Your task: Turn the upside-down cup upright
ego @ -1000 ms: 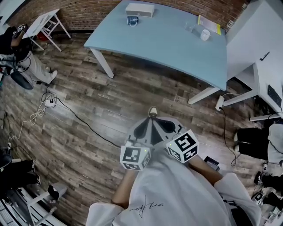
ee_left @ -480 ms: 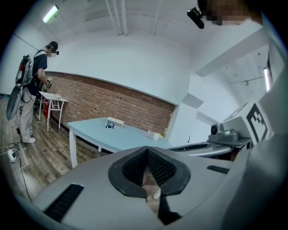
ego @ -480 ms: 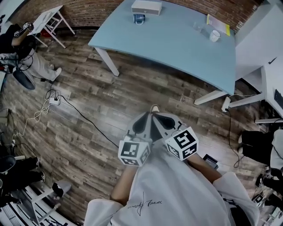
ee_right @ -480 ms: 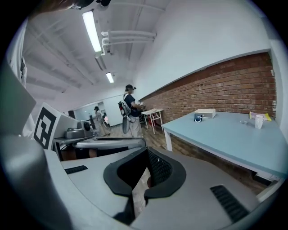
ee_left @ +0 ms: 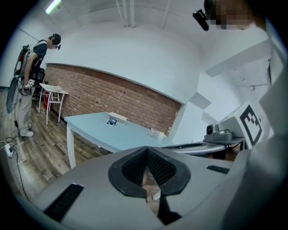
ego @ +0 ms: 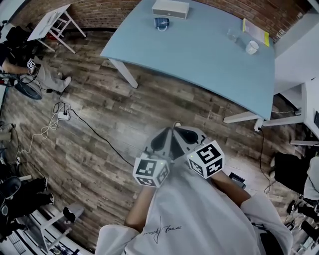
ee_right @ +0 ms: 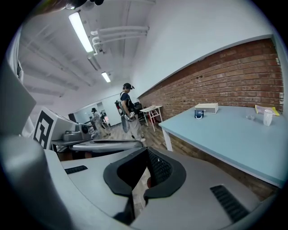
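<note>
Far ahead, a light blue table (ego: 199, 55) carries a white cup (ego: 252, 47), a blue mug (ego: 161, 23) and a clear glass (ego: 233, 35). From here I cannot tell which cup is upside down. My left gripper (ego: 168, 132) and right gripper (ego: 178, 130) are held side by side close to my chest, over the wooden floor and well short of the table. Both are shut with nothing between the jaws. The left gripper (ee_left: 146, 150) view shows the mug (ee_left: 111, 121) far off. From the right gripper (ee_right: 146, 152) I see the mug (ee_right: 199, 114) and white cup (ee_right: 268, 117).
A white box (ego: 170, 9) sits behind the mug and a yellow sheet (ego: 255, 30) lies near the white cup. White desks (ego: 299, 60) stand at the right. A power strip and cables (ego: 60, 114) lie on the floor. A person (ego: 20, 50) stands at left by a small white table (ego: 52, 22).
The table has slid slightly right and nearer in the head view as I walk toward it. Both grippers stay shut in the same place before my chest.
</note>
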Motion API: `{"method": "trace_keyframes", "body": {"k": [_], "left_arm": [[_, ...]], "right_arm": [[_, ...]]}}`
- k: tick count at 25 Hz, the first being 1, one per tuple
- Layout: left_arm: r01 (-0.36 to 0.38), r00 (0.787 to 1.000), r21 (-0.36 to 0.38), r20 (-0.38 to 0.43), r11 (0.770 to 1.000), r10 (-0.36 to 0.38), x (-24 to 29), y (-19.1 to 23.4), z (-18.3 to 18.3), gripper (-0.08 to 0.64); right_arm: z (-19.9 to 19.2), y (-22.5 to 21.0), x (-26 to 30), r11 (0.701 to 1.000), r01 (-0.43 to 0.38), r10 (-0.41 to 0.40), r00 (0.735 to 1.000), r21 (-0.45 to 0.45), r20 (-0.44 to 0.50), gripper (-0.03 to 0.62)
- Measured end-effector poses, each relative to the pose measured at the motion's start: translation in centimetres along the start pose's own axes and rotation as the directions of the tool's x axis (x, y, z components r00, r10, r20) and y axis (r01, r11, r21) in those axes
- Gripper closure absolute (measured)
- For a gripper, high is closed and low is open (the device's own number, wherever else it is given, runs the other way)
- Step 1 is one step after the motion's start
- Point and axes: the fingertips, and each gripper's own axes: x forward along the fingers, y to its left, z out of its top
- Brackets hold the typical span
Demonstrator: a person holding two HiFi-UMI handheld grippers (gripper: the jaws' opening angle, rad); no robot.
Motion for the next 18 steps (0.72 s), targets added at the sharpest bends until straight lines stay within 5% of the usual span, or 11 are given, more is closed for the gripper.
{"method": "trace_keyframes", "body": {"k": [18], "left_arm": [[0.008, 1.000, 0.022, -0.030, 1.000, -0.007, 13.5, 4.9, 6.7, 0.552]], "right_arm": [[7.2, -11.7, 7.2, 1.000, -0.003, 0.003, 1.000, 0.017, 0.010, 0.571]]}}
